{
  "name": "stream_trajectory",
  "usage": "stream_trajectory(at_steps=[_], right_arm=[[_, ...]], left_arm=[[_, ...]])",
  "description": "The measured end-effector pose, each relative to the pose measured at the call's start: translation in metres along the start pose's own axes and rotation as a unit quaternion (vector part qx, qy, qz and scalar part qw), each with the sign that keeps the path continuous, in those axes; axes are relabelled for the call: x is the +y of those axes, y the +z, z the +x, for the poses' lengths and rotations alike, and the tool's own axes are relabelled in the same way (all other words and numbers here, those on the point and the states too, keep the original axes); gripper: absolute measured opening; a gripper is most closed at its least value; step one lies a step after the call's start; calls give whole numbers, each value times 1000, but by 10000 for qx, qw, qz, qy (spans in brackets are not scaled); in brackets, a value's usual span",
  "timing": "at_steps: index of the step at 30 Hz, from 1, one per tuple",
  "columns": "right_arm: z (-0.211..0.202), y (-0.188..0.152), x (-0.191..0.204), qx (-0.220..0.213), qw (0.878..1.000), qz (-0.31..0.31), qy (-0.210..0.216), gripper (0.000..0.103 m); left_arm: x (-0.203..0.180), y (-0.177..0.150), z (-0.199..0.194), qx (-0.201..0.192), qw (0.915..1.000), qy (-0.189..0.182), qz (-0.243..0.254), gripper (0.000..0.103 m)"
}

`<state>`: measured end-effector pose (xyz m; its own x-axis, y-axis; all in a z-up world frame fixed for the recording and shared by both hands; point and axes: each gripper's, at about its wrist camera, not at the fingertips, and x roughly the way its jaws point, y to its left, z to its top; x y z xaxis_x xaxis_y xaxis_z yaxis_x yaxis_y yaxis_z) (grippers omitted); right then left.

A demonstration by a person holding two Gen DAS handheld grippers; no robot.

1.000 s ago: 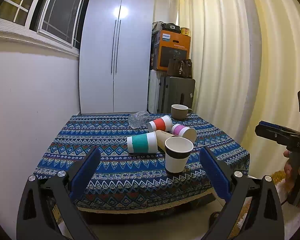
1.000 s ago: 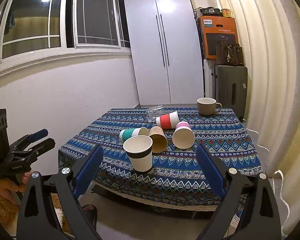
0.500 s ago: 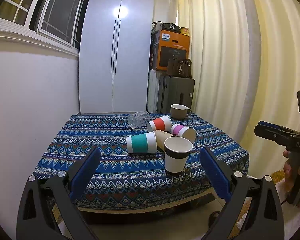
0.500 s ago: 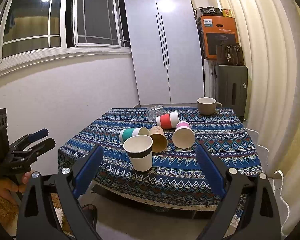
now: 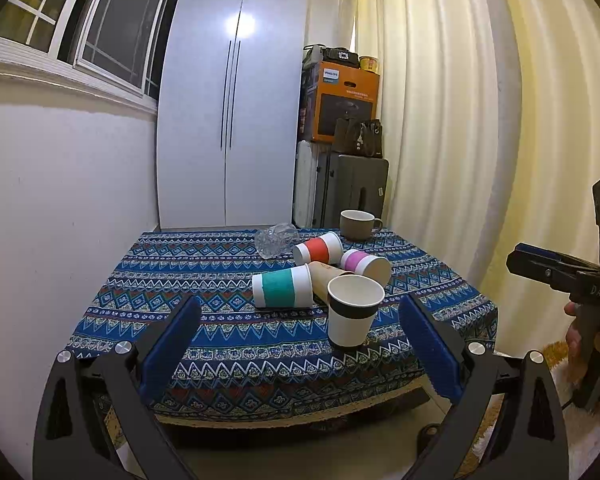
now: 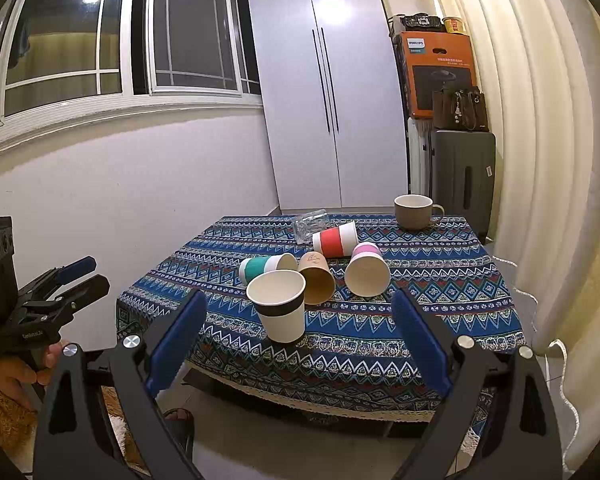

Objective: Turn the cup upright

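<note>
A white paper cup with a black band (image 5: 354, 312) (image 6: 280, 306) stands upright near the table's front edge. Behind it lie several cups on their sides: a teal-banded one (image 5: 282, 288) (image 6: 266, 267), a brown one (image 5: 324, 276) (image 6: 317, 280), a red-banded one (image 5: 318, 248) (image 6: 336, 239) and a pink-banded one (image 5: 366, 265) (image 6: 367, 269). My left gripper (image 5: 300, 348) is open and empty, short of the table. My right gripper (image 6: 296, 344) is open and empty too, also short of the table.
A grey mug (image 5: 358, 224) (image 6: 416, 211) stands upright at the far right of the patterned tablecloth (image 5: 204, 264). A clear glass (image 5: 276, 238) (image 6: 310, 224) lies near the back. A wall is on the left, curtains on the right, a suitcase (image 6: 462, 178) behind.
</note>
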<state>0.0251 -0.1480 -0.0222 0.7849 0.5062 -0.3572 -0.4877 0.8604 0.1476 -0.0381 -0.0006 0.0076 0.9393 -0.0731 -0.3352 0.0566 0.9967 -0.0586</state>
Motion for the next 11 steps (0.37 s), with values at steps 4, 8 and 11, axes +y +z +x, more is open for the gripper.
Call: stream_trajectory(at_steps=[4,8,11], right_arm=[[0,0,0,-3,10000,-5,3,92],[0,0,0,5,10000,2,2,92],[0,-1,0,1,10000,0,3,92]], left_arm=[[0,0,0,3,10000,-6,17,97],[0,0,0,9,10000,-14,1,97],[0,0,-1,12,10000,-21,2,97]])
